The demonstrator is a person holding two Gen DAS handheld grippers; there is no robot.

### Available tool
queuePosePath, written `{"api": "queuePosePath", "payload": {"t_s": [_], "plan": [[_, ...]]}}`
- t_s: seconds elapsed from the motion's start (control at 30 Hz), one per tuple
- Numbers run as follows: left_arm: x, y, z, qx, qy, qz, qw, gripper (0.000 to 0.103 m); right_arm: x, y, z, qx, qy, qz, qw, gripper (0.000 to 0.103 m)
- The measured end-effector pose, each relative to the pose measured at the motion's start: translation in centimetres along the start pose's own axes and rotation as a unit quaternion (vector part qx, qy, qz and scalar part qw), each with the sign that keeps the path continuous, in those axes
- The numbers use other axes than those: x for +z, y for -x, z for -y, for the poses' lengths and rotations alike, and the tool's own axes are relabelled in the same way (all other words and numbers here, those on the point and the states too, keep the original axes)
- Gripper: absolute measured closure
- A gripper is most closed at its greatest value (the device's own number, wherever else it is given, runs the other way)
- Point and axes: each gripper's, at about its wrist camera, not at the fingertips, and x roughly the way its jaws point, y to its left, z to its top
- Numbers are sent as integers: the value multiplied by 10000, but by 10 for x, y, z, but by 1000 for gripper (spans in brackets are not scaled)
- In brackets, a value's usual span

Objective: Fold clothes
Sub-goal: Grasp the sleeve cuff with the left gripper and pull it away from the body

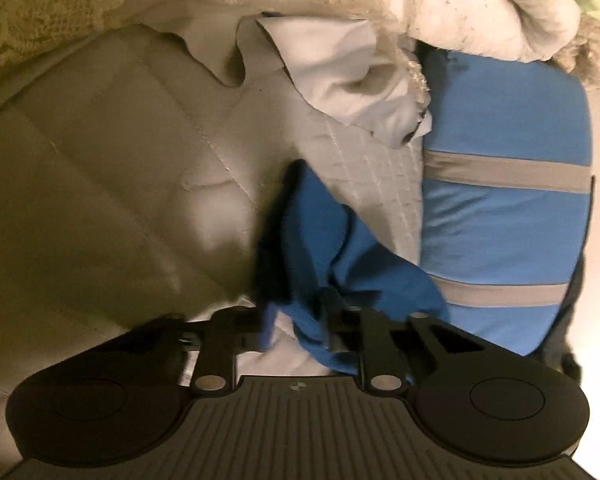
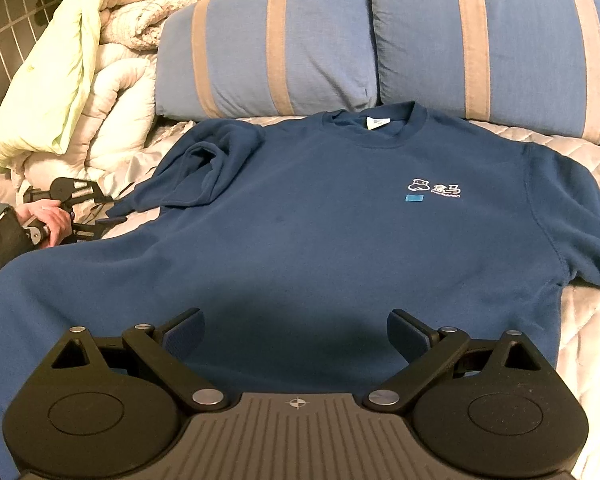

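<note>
Quilted bedding is covered by a blue sweatshirt; its sleeve, at nine o'clock, is pinched by the left gripper, while the right gripper is held wide open, empty. The bunched sleeve could be lost from so shallow a pinch.

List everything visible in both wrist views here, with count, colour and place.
sweatshirt: one, dark blue, spread face up on the bed, small white logo on the chest
pillows: two, blue with tan stripes, behind the collar
quilt: one, pale, under the sweatshirt
bedding pile: cream and light green, left of the pillows
left tool: black, pinching the sleeve
right tool: black, open above the hem
hand: one, holding the left tool
</note>
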Motion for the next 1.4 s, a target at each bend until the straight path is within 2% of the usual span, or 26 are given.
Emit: {"api": "queuePosePath", "payload": {"t_s": [0.1, 0.17, 0.23, 0.27, 0.33, 0.43, 0.57, 0.77, 0.83, 1.07, 1.17, 1.3, 1.4], "plan": [[-2, 10, 24, 306, -813, 160, 9961, 91, 0, 0, 1, 12, -8, 5, 10000, 5], [-4, 20, 47, 542, -1599, 361, 9850, 92, 0, 1, 1, 21, -10, 7, 10000, 5], [-7, 31, 71, 810, -2529, 658, 9619, 92, 0, 1, 2, 31, -13, 9, 10000, 5], [-10, 37, 82, 940, -2978, 828, 9464, 92, 0, 1, 2, 35, -14, 10, 10000, 5], [-16, 49, 101, 1188, -3800, 1141, 9102, 92, 0, 1, 3, 44, -17, 12, 10000, 5], [-22, 64, 119, 1454, -4506, 1384, 8699, 92, 0, 1, 3, 45, -27, 17, 10000, 5], [-25, 86, 127, 1758, -5074, 1649, 8273, 92, 0, 2, 3, 54, -26, 7, 10000, 5], [-19, 113, 124, 2201, -5555, 2026, 7758, 92, 1, 3, 4, 80, -57, 5, 10000, 5], [-12, 122, 120, 2422, -5568, 2138, 7653, 92, 1, 3, 4, 84, -61, 0, 9999, 5], [19, 153, 108, 2920, -5297, 2572, 7537, 93, 1, 2, 3, 88, -62, -31, 9999, 5], [33, 164, 103, 2983, -5071, 2670, 7633, 93, 2, 2, 2, 88, -70, -36, 9999, 5], [41, 174, 95, 3141, -5044, 2825, 7531, 93, 1, 3, 2, 69, -81, -30, 9999, 5], [56, 174, 84, 3187, -4841, 2765, 7666, 93, 1, 2, 2, 55, -75, -37, 9999, 5]]}}
